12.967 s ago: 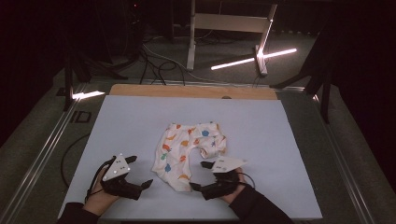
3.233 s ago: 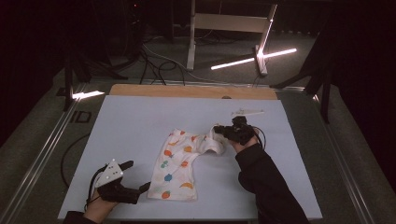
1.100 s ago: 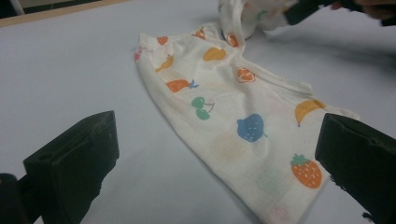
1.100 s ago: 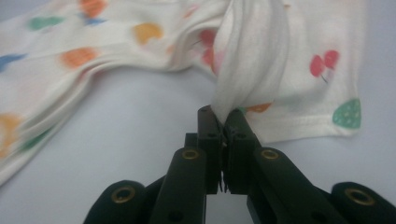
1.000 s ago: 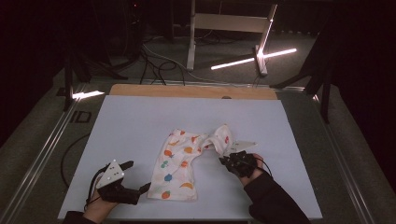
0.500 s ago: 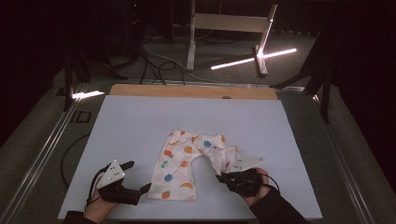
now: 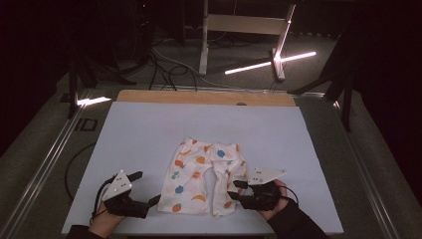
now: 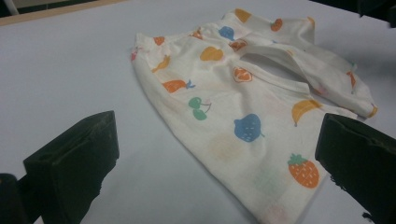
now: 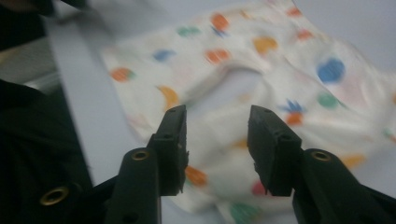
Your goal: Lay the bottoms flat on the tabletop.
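Both claws stand released: right claw (image 7: pixel 235 190) just opened off the shorts (image 7: pixel 201 174), left claw (image 7: pixel 146 189) wide.

Table top (image 7: pixel 149 129): we see a pale grey-blue sheet over the whole work area, w/ a wooden edge strip (image 7: pixel 199 97) along the far side.
Side rails (image 7: pixel 45 164): metal rails run along both long sides of the table.
Floor (image 7: pixel 348 164): grey-green, dim.
Light: two bright strip lamps, one at far right (image 7: pixel 268 63), one at left (image 7: pixel 92 101); rest of room dark.
Furniture: we note a pale frame stand (image 7: pixel 244 25) behind the table, dark tripod legs (image 7: pixel 343 84) at right.
Cables (image 7: pixel 164 67): black, looped on the floor beyond the table.
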A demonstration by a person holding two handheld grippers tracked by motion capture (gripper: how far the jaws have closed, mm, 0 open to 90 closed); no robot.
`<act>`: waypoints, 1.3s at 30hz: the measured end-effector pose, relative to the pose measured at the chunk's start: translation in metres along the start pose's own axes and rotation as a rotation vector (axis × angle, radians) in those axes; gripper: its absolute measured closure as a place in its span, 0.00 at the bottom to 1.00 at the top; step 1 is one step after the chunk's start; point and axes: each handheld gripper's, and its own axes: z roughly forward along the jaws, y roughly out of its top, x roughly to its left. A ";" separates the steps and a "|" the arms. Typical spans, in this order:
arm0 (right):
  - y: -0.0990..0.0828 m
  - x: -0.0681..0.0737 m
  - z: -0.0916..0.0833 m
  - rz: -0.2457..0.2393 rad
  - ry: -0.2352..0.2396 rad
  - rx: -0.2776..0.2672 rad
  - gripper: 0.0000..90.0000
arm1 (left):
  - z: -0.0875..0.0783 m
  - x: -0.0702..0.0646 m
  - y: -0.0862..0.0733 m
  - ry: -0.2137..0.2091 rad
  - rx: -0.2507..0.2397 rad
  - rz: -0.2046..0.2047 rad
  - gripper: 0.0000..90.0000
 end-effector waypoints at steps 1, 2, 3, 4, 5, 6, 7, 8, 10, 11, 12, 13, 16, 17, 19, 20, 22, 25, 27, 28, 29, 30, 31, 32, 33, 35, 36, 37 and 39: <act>-0.003 -0.002 0.000 -0.003 -0.018 0.006 0.66 | 0.000 0.000 0.000 -0.001 -0.003 -0.001 0.00; -0.008 -0.004 0.001 -0.006 -0.028 0.011 0.67 | 0.000 0.000 0.000 0.000 -0.002 -0.001 0.00; -0.013 -0.007 0.001 0.016 -0.028 0.028 0.67 | 0.000 0.000 0.000 -0.001 0.001 0.001 0.00; -0.017 -0.007 0.001 0.025 -0.028 0.032 0.67 | 0.000 0.000 0.000 -0.001 0.002 0.003 0.00; -0.023 -0.007 0.002 0.031 -0.023 0.038 0.68 | -0.001 0.000 0.000 0.001 -0.001 0.001 0.00; -0.028 -0.008 0.003 0.030 -0.034 0.058 0.68 | -0.001 0.001 0.000 0.000 -0.003 -0.003 0.00; -0.033 -0.008 0.005 0.041 -0.035 0.078 0.68 | -0.001 0.001 0.000 0.000 -0.005 -0.002 0.00; -0.038 -0.009 0.007 0.045 -0.028 0.090 0.69 | 0.000 0.000 0.000 -0.001 -0.002 0.000 0.00; -0.044 -0.011 0.010 0.038 -0.040 0.119 0.69 | 0.000 0.000 0.001 -0.001 -0.002 0.005 0.00; -0.045 -0.011 0.011 0.047 -0.036 0.126 0.69 | 0.000 0.000 0.001 -0.003 -0.004 0.003 0.00; -0.045 -0.011 0.013 0.049 -0.027 0.122 0.69 | 0.000 -0.001 0.001 -0.002 -0.005 0.004 0.00; -0.045 -0.010 0.015 0.033 -0.026 0.124 0.70 | 0.000 -0.001 0.001 -0.002 -0.002 0.008 0.00; -0.046 -0.009 0.023 0.008 -0.041 0.160 0.76 | 0.000 0.000 0.001 -0.004 -0.002 0.005 0.00; -0.047 -0.009 0.025 -0.007 -0.054 0.180 0.80 | 0.000 0.000 0.001 -0.004 -0.005 0.004 0.00; -0.047 -0.010 0.024 -0.002 -0.073 0.180 0.95 | -0.001 0.000 0.000 -0.004 -0.001 0.007 0.00; -0.046 -0.010 0.022 0.003 -0.081 0.176 0.97 | -0.001 0.000 0.001 -0.002 -0.002 0.009 0.00; -0.045 -0.009 0.018 -0.005 -0.084 0.163 0.98 | -0.001 0.000 0.001 -0.002 -0.008 0.006 0.00; -0.040 -0.004 0.007 0.000 -0.086 0.119 0.98 | -0.001 -0.001 0.001 -0.001 -0.001 0.010 0.00; -0.040 -0.001 0.000 -0.009 -0.103 0.100 0.98 | -0.001 0.000 0.001 -0.002 -0.006 0.006 0.00; -0.041 0.000 -0.004 -0.011 -0.106 0.087 0.98 | -0.001 -0.001 0.001 0.000 -0.006 0.007 0.00; -0.042 0.001 -0.008 -0.001 -0.109 0.079 0.98 | -0.001 -0.001 0.000 -0.002 -0.003 0.007 0.00; -0.044 0.001 -0.012 0.001 -0.116 0.070 0.98 | -0.001 -0.001 0.000 -0.002 0.000 0.009 0.00; -0.046 0.002 -0.016 0.008 -0.120 0.060 0.98 | -0.001 -0.001 0.001 0.000 -0.003 0.009 0.00; -0.048 0.001 -0.021 0.017 -0.125 0.058 0.98 | -0.001 0.000 0.001 -0.001 -0.006 0.005 0.00; -0.051 0.001 -0.026 0.025 -0.134 0.047 0.98 | -0.001 0.000 0.001 0.000 -0.006 0.007 0.00; -0.056 0.000 -0.035 0.050 -0.145 0.033 0.98 | 0.000 -0.001 0.000 -0.002 0.002 0.011 0.00; -0.059 0.000 -0.039 0.060 -0.144 0.018 0.98 | 0.000 -0.001 0.001 -0.001 0.001 0.013 0.00; -0.061 0.000 -0.043 0.063 -0.151 0.013 0.98 | 0.000 -0.001 0.001 -0.002 -0.002 0.008 0.00; -0.063 0.000 -0.049 0.082 -0.149 -0.005 0.97 | 0.000 -0.001 0.001 -0.002 0.001 0.012 0.00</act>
